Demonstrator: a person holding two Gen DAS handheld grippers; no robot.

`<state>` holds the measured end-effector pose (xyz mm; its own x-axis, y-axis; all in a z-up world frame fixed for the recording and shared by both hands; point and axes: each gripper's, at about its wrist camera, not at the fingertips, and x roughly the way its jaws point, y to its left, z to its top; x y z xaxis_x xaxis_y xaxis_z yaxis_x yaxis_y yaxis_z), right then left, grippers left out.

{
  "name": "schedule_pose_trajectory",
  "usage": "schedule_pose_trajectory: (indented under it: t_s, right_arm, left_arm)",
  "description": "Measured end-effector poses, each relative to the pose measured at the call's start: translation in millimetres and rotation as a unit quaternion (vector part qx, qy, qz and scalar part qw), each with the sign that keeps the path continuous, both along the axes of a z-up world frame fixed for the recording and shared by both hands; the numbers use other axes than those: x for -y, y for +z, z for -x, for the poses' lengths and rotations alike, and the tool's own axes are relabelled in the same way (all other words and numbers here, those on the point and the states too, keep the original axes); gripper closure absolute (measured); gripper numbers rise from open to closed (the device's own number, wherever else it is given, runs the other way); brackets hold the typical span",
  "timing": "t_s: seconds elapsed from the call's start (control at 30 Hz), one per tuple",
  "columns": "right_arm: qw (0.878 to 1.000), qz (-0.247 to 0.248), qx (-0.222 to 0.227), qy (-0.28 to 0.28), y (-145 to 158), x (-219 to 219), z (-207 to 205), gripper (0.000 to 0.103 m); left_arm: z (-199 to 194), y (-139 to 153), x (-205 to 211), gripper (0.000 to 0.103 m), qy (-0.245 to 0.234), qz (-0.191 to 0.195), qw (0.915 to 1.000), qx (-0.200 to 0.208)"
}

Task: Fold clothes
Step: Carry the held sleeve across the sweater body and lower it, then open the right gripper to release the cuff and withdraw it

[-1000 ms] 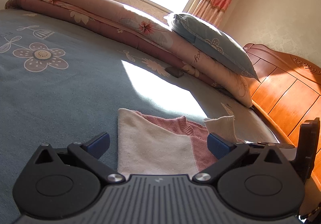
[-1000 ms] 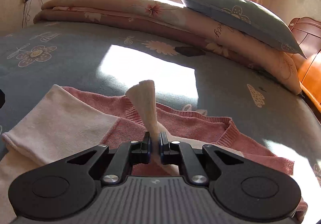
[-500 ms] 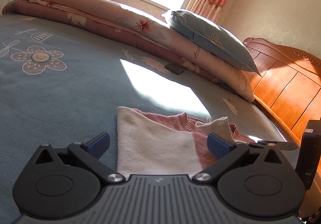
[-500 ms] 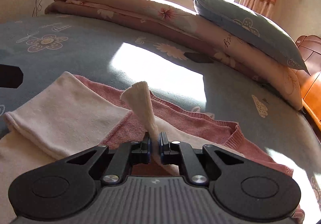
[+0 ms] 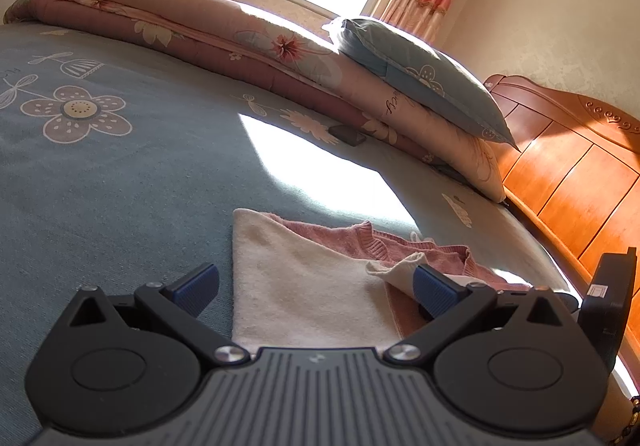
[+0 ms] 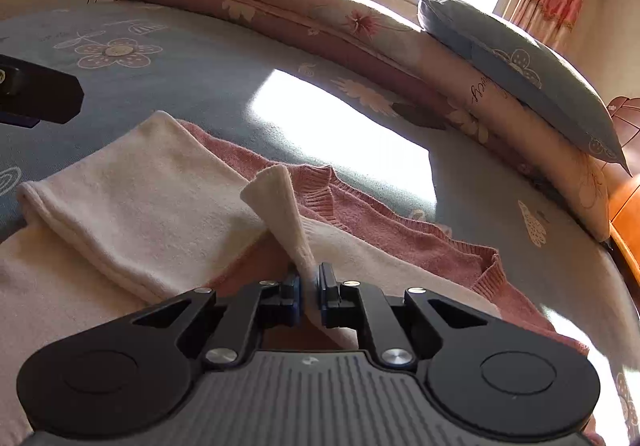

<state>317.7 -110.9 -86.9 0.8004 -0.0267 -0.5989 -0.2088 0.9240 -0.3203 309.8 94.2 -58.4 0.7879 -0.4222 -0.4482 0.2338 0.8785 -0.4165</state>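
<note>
Pink-and-cream sweater flat on bed, near headboard-side edge. Right gripper clamped on cream sleeve cuff, lifted. Left gripper jaws wide, empty, above cream folded part.

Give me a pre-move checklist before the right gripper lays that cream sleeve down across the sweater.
1. Right gripper shut on the cream sleeve: ok.
2. Left gripper open, holding nothing: ok.
3. Other sleeve already folded flat over the sweater: ok.
4. Left gripper clear of the landing spot: cannot tell; it hangs low over the folded part.
5. Bedspread around the sweater free of clutter: ok.
6. Sweater hem lying straight: cannot tell, out of view.
</note>
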Motion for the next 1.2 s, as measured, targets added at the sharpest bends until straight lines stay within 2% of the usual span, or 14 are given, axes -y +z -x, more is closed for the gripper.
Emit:
schedule_pose_trajectory:
  t_s: [0.13,0.27,0.43,0.5,0.67,0.77,0.83,0.9,0.97,1.03,1.17,1.2]
  right_arm:
    - [1.000,0.000,-0.006,0.009,0,-2,2,0.091]
    - [0.999,0.002,-0.022,0.024,-3,-8,1,0.080]
    - [0.998,-0.030,-0.032,0.047,5,-15,7,0.074]
    - [0.995,-0.062,-0.043,0.057,11,-14,8,0.068]
    - [0.987,-0.141,-0.058,0.055,25,-4,11,0.066]
    - [0.977,-0.206,-0.057,0.024,33,13,10,0.066]
    - [0.966,-0.251,-0.052,-0.008,34,27,6,0.066]
    - [0.958,-0.275,-0.057,-0.057,30,39,-2,0.066]
    - [0.956,-0.266,-0.070,-0.101,18,45,-14,0.066]
    - [0.957,-0.256,-0.088,-0.105,7,43,-22,0.064]
    - [0.965,-0.241,-0.090,-0.038,7,19,-17,0.051]
    - [0.967,-0.237,-0.094,-0.016,10,12,-16,0.051]
  left_arm:
    - [0,0,1,0.001,-0.003,-0.001,1.0000,0.000]
    - [0,-1,1,0.001,-0.004,-0.001,1.0000,-0.002]
    - [0,0,-1,0.001,-0.004,0.003,1.0000,-0.001]
    - [1,1,-1,0.001,-0.002,0.005,1.0000,0.001]
    - [1,2,-4,0.001,0.000,0.013,0.9999,0.000]
    - [2,2,-5,0.001,0.001,0.016,0.9999,0.000]
    - [2,3,-6,0.001,0.002,0.017,0.9999,0.001]
    - [3,3,-6,0.001,0.002,0.017,0.9999,0.002]
    - [2,3,-6,0.001,0.002,0.017,0.9998,-0.001]
    - [0,2,-6,0.001,0.002,0.019,0.9998,-0.003]
    - [-1,2,-7,0.001,0.003,0.022,0.9997,-0.005]
    - [0,2,-7,0.001,0.003,0.020,0.9998,-0.005]
